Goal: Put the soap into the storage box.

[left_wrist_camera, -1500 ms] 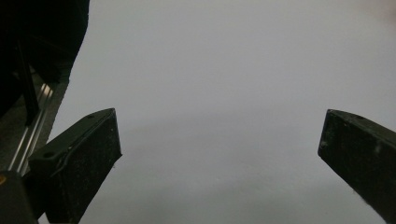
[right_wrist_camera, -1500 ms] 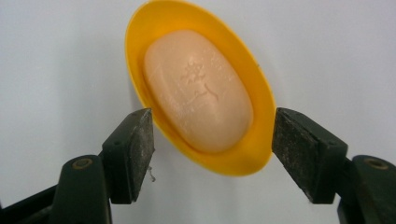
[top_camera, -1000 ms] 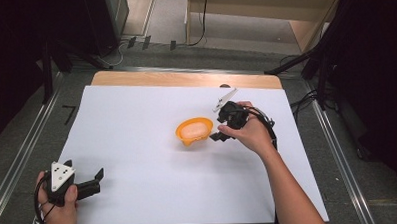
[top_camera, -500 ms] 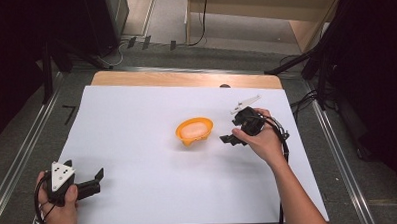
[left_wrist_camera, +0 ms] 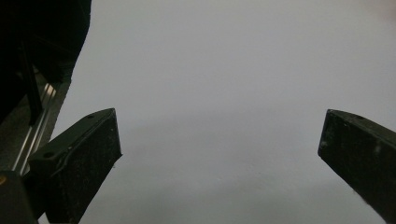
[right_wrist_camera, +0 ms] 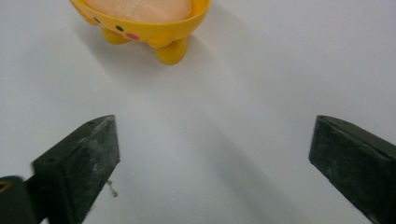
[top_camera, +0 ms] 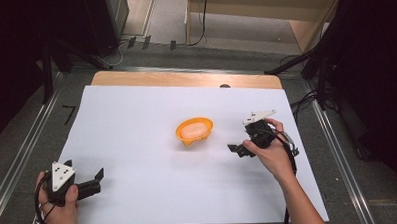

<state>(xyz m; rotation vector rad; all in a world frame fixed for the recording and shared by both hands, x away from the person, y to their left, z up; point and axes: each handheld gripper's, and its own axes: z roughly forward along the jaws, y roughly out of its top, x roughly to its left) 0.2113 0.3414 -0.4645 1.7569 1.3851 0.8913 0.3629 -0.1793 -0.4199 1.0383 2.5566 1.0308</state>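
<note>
Low at the tabletop's near-left corner, the left gripper [top_camera: 96, 178] rests in its hand, jaws spread wide. Toward the right edge, the right gripper [top_camera: 236, 149] gapes empty beside the yellow bowl [top_camera: 194, 130]. Its own view reveals the bowl's painted face and stubby feet.

White matte sheet [top_camera: 154, 193] covering the tabletop under both tools, with a strip of pale tan wood table edge [top_camera: 185, 80] along the far side beyond them. Ahead of the right black two-jaw gripper [top_camera: 236, 149], a glossy yellow-orange plastic bowl [right_wrist_camera: 154, 32] on stubby feet holds a pale peach, speckled filling [right_wrist_camera: 140, 7]; its outer wall carries small black dots and one pink round spot, face-like. The left black two-jaw gripper [top_camera: 96, 177] bears a light grey three-cornered plate [top_camera: 62, 173] with dark dots on top, and the right one carries a similar light grey plate [top_camera: 258, 115].
</note>
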